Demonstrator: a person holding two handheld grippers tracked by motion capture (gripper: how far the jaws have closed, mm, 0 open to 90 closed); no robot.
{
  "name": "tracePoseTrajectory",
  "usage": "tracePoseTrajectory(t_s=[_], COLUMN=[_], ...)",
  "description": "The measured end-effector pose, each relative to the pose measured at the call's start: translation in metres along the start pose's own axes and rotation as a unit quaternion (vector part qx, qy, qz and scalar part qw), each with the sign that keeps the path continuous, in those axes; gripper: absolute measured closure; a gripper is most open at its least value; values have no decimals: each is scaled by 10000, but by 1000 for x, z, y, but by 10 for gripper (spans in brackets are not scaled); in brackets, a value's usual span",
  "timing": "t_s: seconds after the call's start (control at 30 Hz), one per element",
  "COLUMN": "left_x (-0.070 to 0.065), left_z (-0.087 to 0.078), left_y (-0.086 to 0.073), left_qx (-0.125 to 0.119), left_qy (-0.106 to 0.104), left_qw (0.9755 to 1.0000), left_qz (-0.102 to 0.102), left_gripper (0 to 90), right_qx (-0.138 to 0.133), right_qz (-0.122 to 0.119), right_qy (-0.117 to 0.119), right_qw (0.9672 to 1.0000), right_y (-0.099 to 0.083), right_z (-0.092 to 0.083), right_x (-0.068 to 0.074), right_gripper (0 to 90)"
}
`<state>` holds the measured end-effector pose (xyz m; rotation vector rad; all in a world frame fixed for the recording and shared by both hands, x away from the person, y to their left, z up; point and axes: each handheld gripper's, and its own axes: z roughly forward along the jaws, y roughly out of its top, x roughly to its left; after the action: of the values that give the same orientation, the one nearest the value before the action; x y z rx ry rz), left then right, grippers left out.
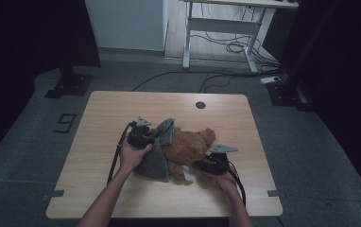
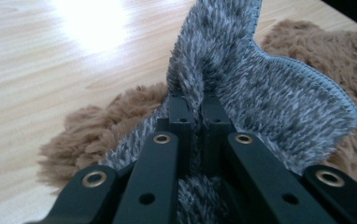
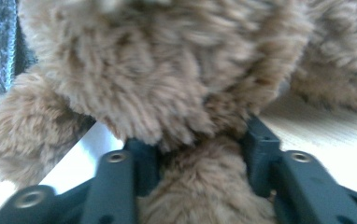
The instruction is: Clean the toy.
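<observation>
A brown plush bear [image 1: 188,146] lies near the middle of a wooden table [image 1: 122,109], partly draped by a grey fleece cloth [image 1: 156,158]. The left gripper [image 2: 193,109], held at the bear's left side, has its jaws pressed together on a raised fold of the cloth, which stands up above the bear's fur. The right gripper [image 3: 200,140], at the bear's near right side, has its jaws around a furry limb of the bear; whether the pads press on it cannot be told.
</observation>
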<state>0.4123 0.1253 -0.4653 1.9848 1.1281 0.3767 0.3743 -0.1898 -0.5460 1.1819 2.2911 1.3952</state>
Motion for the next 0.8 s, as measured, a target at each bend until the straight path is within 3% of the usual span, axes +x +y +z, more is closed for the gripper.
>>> tracePoseTrajectory(t_s=[0.13, 0.2, 0.27, 0.43, 0.53, 0.67, 0.73, 0.8], left_x=[0, -1, -3, -16, -21, -23, -24, -24], left_z=[-9, -13, -16, -24, -29, -34, -36, -39], left_y=[-15, -22, -28, -42, -50, -58, -62, -65], left_qx=[-158, -249, -338, -491, -579, -654, -659, -675], left_qy=[-110, -161, -208, -223, -211, -271, -287, -294], left_qw=[9998, 9996, 9992, 9984, 9979, 9973, 9972, 9971], left_qz=[-18, -39, -60, 148, 188, 178, 189, 181], left_gripper=[855, 855, 856, 858, 858, 858, 858, 858], right_qx=[58, -26, -252, -777, -906, -499, -311, -305], right_qz=[36, 67, 124, 342, 405, 340, 371, 318], right_qy=[90, 98, 75, 48, 188, 379, 576, 838], right_qw=[9999, 9999, 9996, 9964, 9949, 9975, 9972, 9955], right_y=[-2, -5, -5, 10, 22, 34, 33, 29], right_z=[-9, -18, -32, -57, -54, -31, -20, -14], right_x=[-1, -4, -7, -6, 3, 13, 14, 16], right_gripper=[383, 364, 346, 271, 210, 149, 184, 282])
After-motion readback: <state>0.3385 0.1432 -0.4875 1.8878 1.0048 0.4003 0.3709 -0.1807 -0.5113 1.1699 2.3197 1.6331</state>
